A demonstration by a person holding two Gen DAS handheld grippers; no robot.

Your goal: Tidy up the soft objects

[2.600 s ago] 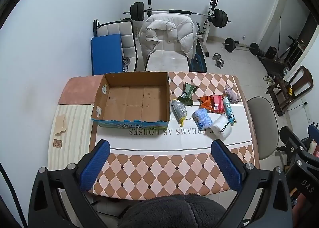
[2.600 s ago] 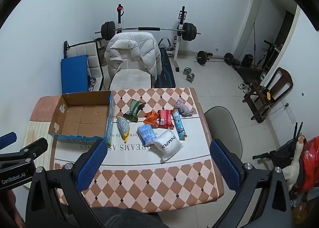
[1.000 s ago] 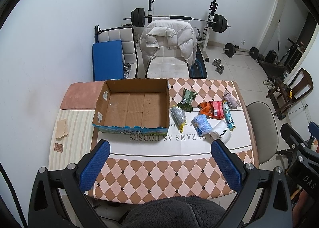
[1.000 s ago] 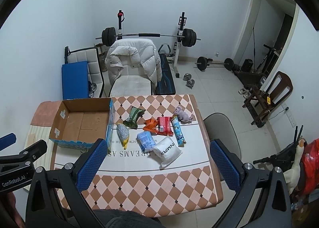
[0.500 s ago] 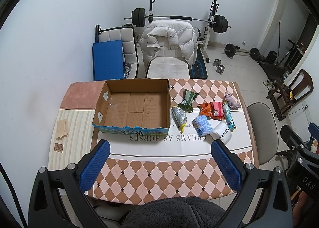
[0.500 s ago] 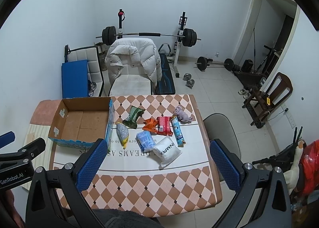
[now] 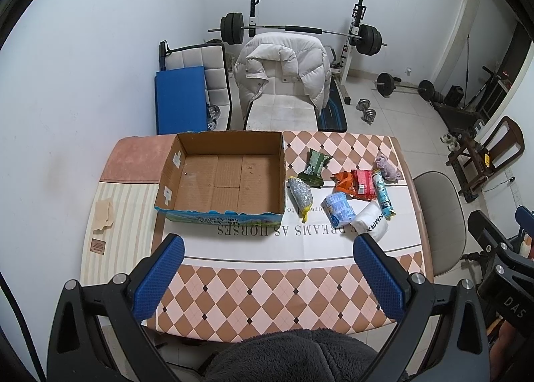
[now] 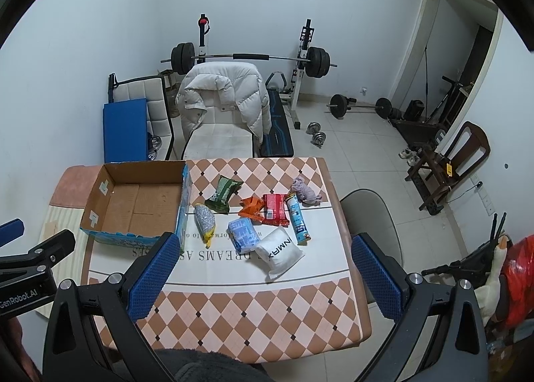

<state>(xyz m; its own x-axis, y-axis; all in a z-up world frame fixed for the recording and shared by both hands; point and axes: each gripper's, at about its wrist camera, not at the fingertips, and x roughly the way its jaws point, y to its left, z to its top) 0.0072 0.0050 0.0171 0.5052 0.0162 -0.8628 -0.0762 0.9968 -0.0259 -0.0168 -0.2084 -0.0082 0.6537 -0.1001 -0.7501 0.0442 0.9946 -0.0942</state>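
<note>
- Fingers on my left gripper (image 7: 267, 273) and right gripper (image 8: 263, 273) are gaping wide, gripping nothing.
- Soft packets, among them a white pouch (image 8: 279, 253), are lying mid-frame on the surface (image 8: 233, 308), right of the cardboard box (image 7: 220, 178).

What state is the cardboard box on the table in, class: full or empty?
Empty. The cardboard box shows only its bare brown floor, while every soft packet, like the white pouch, lies outside it on the table.

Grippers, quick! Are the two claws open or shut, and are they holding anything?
Left gripper: open, holding nothing.
Right gripper: open, holding nothing.
</note>
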